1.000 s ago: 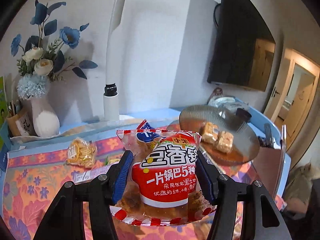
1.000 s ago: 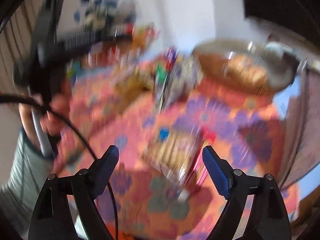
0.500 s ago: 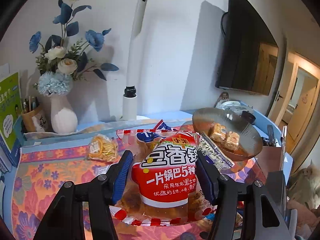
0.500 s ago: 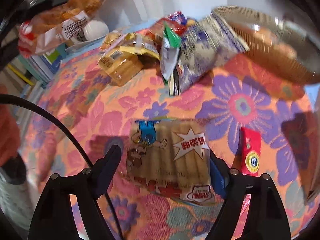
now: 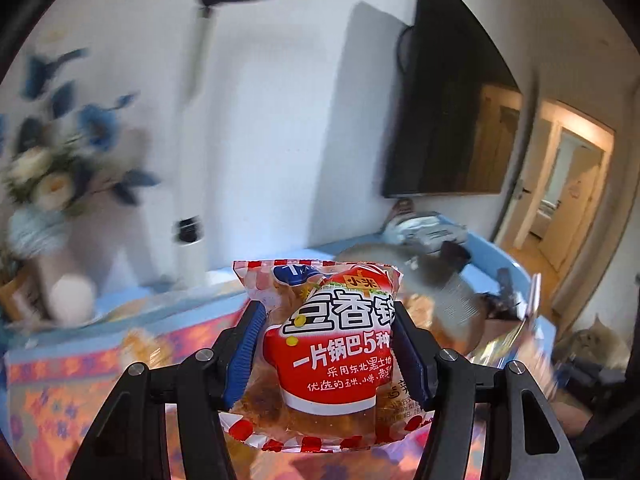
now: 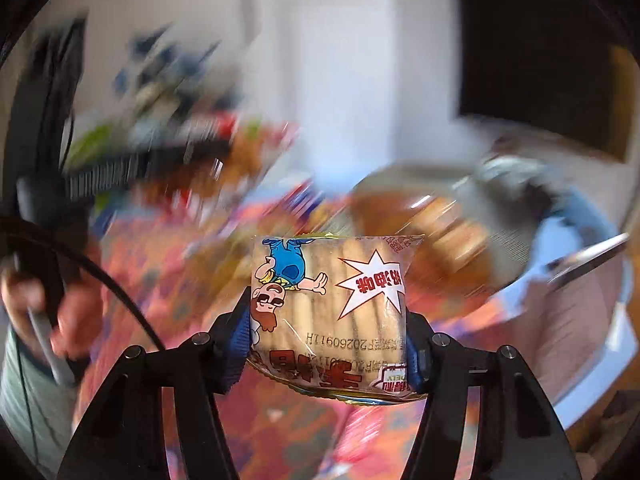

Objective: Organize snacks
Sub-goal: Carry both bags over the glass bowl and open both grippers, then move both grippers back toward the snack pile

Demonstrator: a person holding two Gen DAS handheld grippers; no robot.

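In the left wrist view, a red-and-white crinkly plastic snack bag with big Chinese lettering is pinched between the blue pads of the left gripper, jaws closed down to the bag's width, and it's held up off the table, so not resting on anything. Everything behind is pretty smeared, but a floral orange-pink tablecloth can be made out below, a white vase with blue and cream fake flowers near the table's far left edge, a dark wall-mounted TV screen up on the right, and a ribbed glass bowl toward the table's far right side. In the right wrist view, a clear flat packet of pale biscuit sticks with a cartoon man and a white starburst label is gripped in the right gripper, jaws squeezed against both sides of it, print upside down, lifted above the tablecloth. The bowl is seen blurred past it on the right, and the person's other hand shows at the left edge.
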